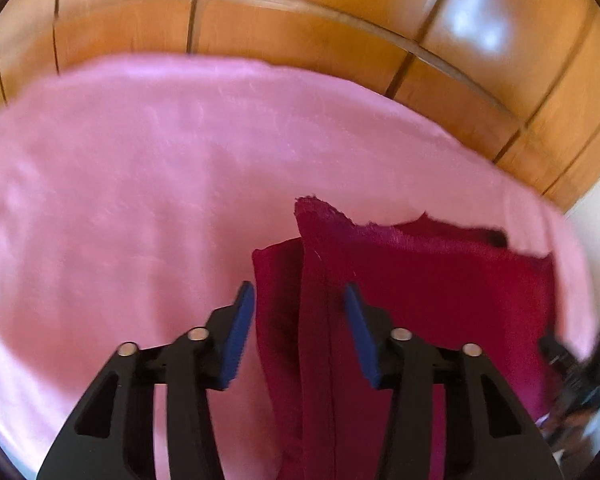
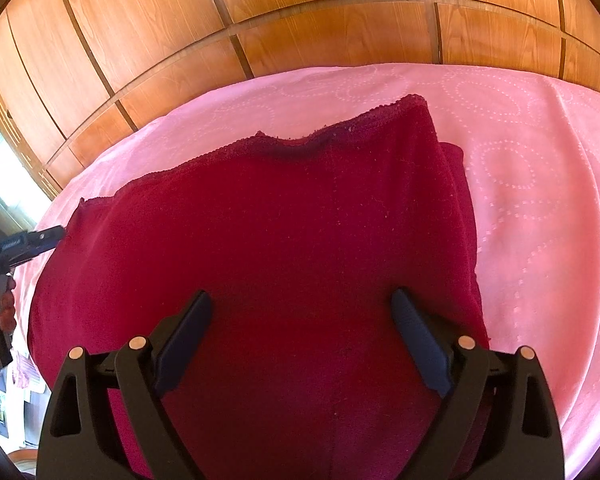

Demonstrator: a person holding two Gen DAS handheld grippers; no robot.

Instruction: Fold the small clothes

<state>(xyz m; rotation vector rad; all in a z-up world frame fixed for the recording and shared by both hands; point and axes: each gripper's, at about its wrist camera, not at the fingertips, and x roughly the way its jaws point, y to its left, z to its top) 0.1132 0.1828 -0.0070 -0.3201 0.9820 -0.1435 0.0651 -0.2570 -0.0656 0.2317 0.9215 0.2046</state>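
Observation:
A dark red knit garment [image 2: 280, 220] with a scalloped trim along its far edge lies on a pink bedspread [image 2: 540, 160]. My right gripper [image 2: 302, 304] hovers over the garment's near middle, jaws wide open, nothing between the pads. In the left wrist view the garment [image 1: 440, 280] shows its left edge raised in a fold. My left gripper [image 1: 300, 308] straddles that fold, its blue pads [image 1: 240, 332] either side of the cloth with a gap showing, so it reads as open. The left gripper [image 2: 40, 236] also shows at the garment's left edge in the right wrist view.
Glossy wooden wardrobe panels [image 2: 300, 20] rise behind the far edge of the bed. The pink bedspread [image 1: 120, 180] stretches wide to the left of the garment. A person's hand [image 2: 4, 304] and dark gear show at the left rim.

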